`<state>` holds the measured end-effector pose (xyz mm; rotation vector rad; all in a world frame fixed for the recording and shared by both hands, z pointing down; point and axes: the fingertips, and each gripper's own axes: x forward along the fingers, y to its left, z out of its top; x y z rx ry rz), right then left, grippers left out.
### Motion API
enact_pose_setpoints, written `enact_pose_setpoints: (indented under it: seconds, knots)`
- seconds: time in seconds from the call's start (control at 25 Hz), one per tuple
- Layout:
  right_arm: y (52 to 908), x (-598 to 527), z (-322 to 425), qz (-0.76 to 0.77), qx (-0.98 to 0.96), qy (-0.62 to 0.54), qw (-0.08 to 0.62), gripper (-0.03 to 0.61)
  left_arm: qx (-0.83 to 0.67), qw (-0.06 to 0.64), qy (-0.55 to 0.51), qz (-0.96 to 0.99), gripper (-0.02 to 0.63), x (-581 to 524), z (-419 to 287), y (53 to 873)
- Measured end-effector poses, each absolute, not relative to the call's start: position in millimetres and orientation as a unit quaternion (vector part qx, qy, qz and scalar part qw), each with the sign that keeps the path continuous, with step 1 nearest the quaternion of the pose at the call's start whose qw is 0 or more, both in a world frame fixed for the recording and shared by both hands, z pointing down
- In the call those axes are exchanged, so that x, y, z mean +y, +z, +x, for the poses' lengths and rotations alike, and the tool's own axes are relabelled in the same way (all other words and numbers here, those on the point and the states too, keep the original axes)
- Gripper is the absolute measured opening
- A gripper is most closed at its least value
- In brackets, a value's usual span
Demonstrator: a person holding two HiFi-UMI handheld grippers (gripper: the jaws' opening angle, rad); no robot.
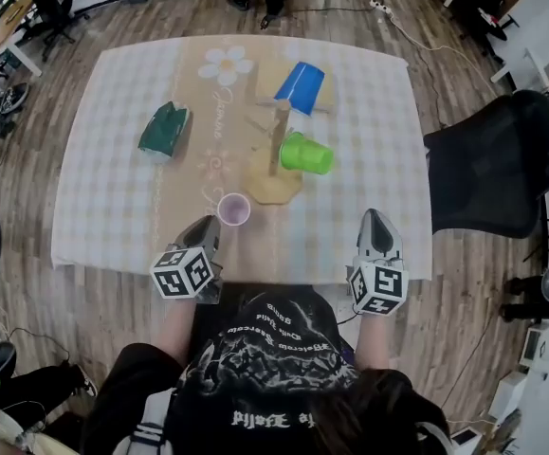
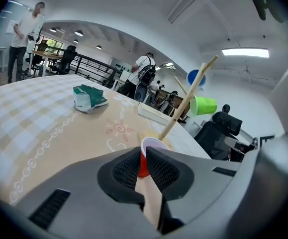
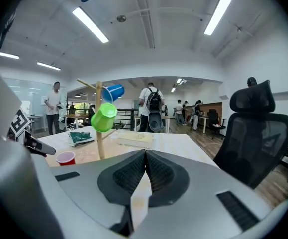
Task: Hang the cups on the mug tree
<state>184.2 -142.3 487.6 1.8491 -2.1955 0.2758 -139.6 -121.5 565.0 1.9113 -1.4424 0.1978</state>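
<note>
A wooden mug tree (image 1: 279,150) stands mid-table, with a blue cup (image 1: 300,87) on a far peg and a green cup (image 1: 306,154) on a right peg. In front of it, a red cup (image 1: 233,209) sits upright on the cloth. My left gripper (image 1: 208,224) is shut, its tips right at the cup's near left side. In the left gripper view the red cup (image 2: 151,146) shows just beyond the narrow slit of the left gripper (image 2: 143,151); I cannot tell whether they touch. My right gripper (image 1: 375,216) is shut and empty at the front right, and its own view shows the right gripper (image 3: 145,153) with pads together.
A green packet (image 1: 166,128) lies at the left of the table. A flat pale box (image 3: 134,141) rests behind the tree. A black office chair (image 1: 492,164) stands off the table's right side. Several people stand in the room beyond the far edge.
</note>
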Motion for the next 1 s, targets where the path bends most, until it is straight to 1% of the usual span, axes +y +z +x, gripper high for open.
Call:
enact_pose_setpoints:
  seconds: [0.08,0.12,0.2,0.36,0.6,0.64,0.68,0.76,0.8,0.84,1.0]
  knots:
    - [502,-134,203,0.648,-0.741,0.113,0.135,0.008,-0.567,0.367,0.075,0.734,0.026,-125,-140,566]
    - [509,-131,211,0.654,-0.734,0.123,0.137,0.008,-0.567,0.371,0.077,0.732,0.041,-127,-140,568]
    - [521,-124,227,0.664,-0.721,0.143,0.137,0.008,-0.563,0.379,0.084,0.729,0.122,-130,-137,571]
    - [534,-116,249,0.677,-0.705,0.161,0.138,0.008,-0.573,0.390,0.097,0.715,0.127,-136,-136,579]
    - [551,-114,264,0.686,-0.690,0.196,0.123,0.008,-0.557,0.437,0.094,0.700,0.137,-144,-125,587]
    - [552,-114,264,0.684,-0.691,0.197,0.125,0.008,-0.563,0.436,0.097,0.695,0.137,-145,-126,588]
    - [554,-116,264,0.681,-0.694,0.196,0.130,0.008,-0.572,0.433,0.101,0.690,0.122,-147,-127,588]
    - [556,-118,263,0.675,-0.699,0.191,0.140,0.008,-0.587,0.427,0.108,0.680,0.069,-148,-129,588]
    - [557,-119,263,0.673,-0.701,0.190,0.143,0.008,-0.591,0.425,0.111,0.676,0.053,-148,-130,589]
    - [558,-120,263,0.670,-0.703,0.190,0.144,0.008,-0.595,0.424,0.113,0.674,0.044,-148,-130,589]
    - [560,-125,262,0.663,-0.709,0.191,0.146,0.008,-0.607,0.416,0.119,0.667,0.043,-145,-130,587]
